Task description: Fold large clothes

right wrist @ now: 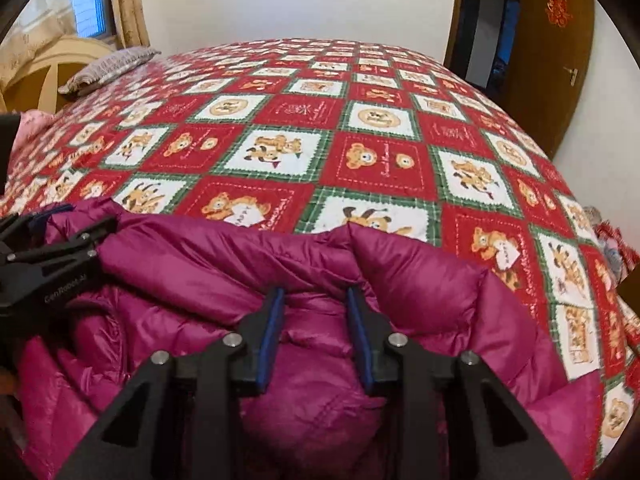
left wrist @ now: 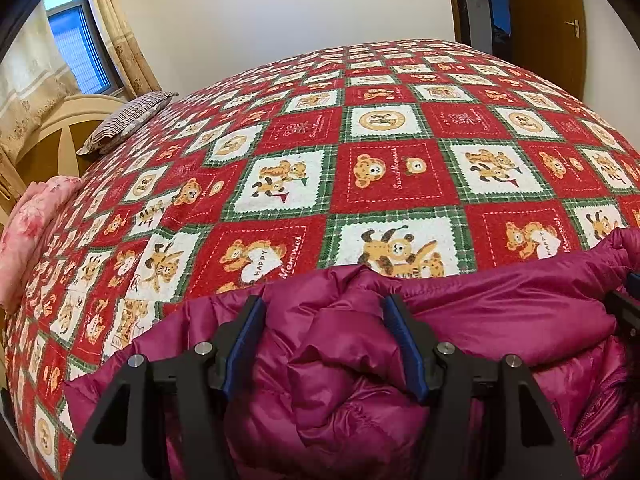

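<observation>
A magenta puffer jacket [left wrist: 500, 312] lies bunched at the near edge of the bed; it also shows in the right wrist view [right wrist: 420, 280]. My left gripper [left wrist: 322, 304] has its jaws apart with a thick fold of the jacket bulging between the blue pads. My right gripper [right wrist: 316, 294] has its jaws closer together, clamped on a fold of the jacket. The left gripper also shows at the left edge of the right wrist view [right wrist: 52, 252], and the right gripper at the right edge of the left wrist view [left wrist: 628, 300].
The bed is covered by a red, white and green bear-print quilt [left wrist: 380, 172]. A striped pillow [left wrist: 124, 120] and a pink folded blanket [left wrist: 28, 232] lie at the left by the headboard. A wooden door [right wrist: 556, 52] stands at the back right.
</observation>
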A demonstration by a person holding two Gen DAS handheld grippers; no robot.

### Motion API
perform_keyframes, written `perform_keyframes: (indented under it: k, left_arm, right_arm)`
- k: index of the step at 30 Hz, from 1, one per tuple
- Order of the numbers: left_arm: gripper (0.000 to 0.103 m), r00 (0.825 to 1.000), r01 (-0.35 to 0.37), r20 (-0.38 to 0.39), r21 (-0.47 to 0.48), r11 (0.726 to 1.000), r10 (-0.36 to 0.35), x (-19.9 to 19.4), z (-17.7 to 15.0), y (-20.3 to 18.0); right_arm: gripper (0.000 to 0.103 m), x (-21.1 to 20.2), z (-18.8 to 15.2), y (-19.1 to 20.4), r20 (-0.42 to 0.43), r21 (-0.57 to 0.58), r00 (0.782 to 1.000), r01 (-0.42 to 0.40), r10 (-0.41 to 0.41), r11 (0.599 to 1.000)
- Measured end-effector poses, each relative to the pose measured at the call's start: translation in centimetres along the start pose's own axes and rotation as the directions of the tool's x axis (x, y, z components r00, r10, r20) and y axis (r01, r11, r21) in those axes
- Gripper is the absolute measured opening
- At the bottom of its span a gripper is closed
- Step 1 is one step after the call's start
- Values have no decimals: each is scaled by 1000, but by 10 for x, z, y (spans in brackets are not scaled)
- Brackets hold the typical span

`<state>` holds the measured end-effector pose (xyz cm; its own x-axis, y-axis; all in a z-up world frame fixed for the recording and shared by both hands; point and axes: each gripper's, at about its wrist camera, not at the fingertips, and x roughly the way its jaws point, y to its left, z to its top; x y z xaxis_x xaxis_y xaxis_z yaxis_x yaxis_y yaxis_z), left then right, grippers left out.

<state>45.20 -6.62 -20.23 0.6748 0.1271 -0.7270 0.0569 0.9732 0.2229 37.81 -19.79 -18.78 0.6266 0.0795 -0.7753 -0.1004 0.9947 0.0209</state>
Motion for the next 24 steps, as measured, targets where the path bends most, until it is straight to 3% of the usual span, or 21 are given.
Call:
perform_keyframes:
  k: [5,8,10,12,18,24]
  left_arm:
    - [63,1000,28,-12,-11,1000,-29,1,1,3]
    - [63,985,169,-24,-50,984,-171,-12,3,24]
    - [63,972,236,30,-54,970,-235,-38,0,44]
    - [63,959,274,86,-11,962,-272,-69,-8,63]
    - [68,907,375,175,83,923,-384,-154,-62,130]
    - [69,880,399,199,180,899,-430,-218,-138,170]
  right_arm:
    - [36,-3,2,5,-6,-20,1000,21,-21,1000]
    - [38,-31,4,-5,-3,41,1000,-25,25,999]
    - [55,-66,-1,-17,66,96,995,-76,70,992]
    - [61,-109,-12,-27,119,103,991,-81,69,991]
    - [61,-200,-72,-44,132,61,991,-42,34,997]
    - [65,-256,-136,-59,118,99,993,-22,10,995]
